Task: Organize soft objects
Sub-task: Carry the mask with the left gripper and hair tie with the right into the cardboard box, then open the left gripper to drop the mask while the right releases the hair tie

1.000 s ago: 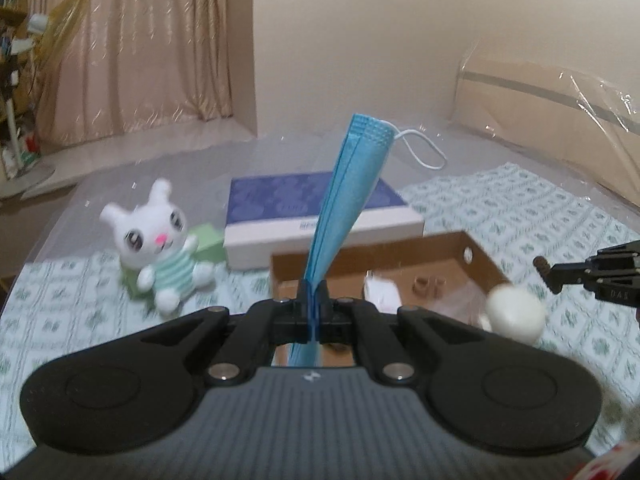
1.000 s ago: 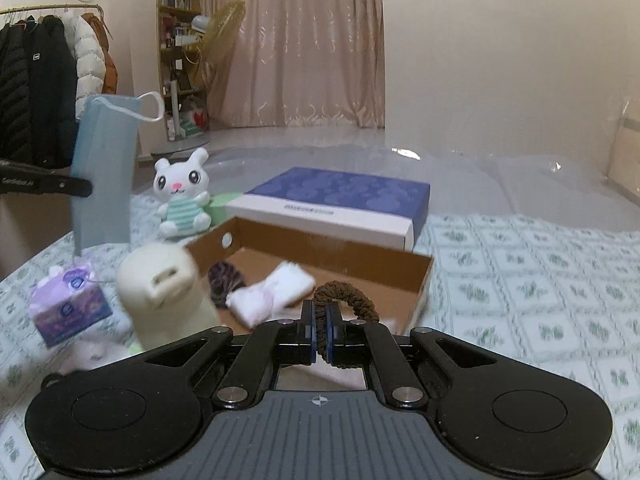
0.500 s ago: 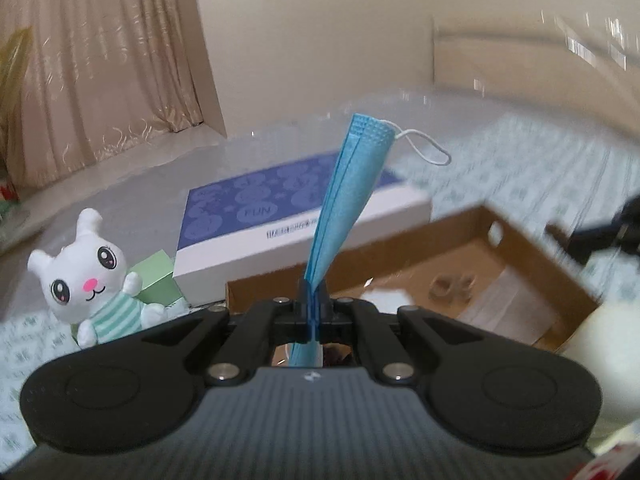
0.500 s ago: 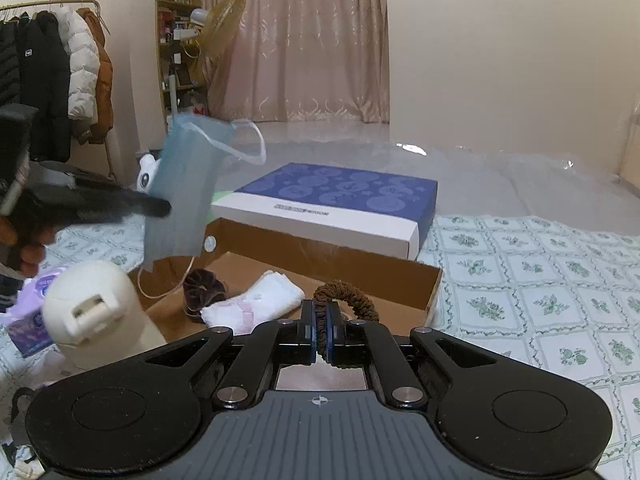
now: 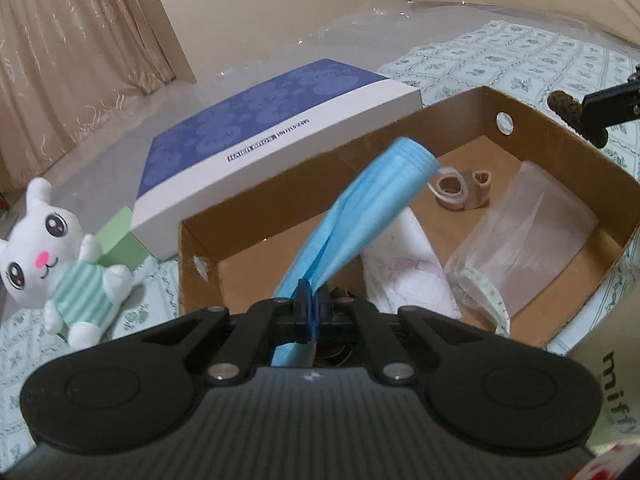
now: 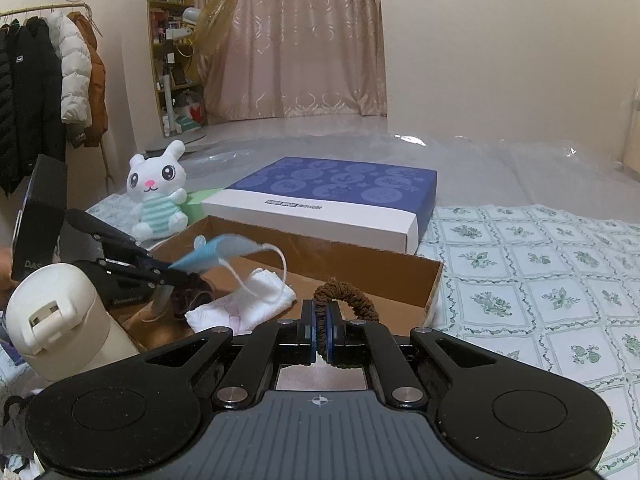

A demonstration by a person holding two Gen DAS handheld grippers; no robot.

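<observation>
Left wrist view: we had brought the face mask down over the cardboard box.

Our left gripper (image 5: 309,308) stayed clamped on the folded blue face mask (image 5: 360,208), which a second earlier stood upright above the bed and now leaned low over the cardboard box (image 5: 576,140), near its left end, not yet resting on the floor. Inside already lay a white cloth (image 5: 408,276), a clear plastic pouch (image 5: 532,240) and a small beige band (image 5: 460,188) near the far wall. Our right gripper (image 6: 319,332) kept its jaws closed on a brown hair scrunchie (image 6: 352,296) at the box's near right corner. We judged the mask ready to release, the scrunchie next. A plush rabbit (image 5: 52,256) sat outside on the bedspread, beside a blue gift box (image 5: 256,128) behind the far wall.
</observation>
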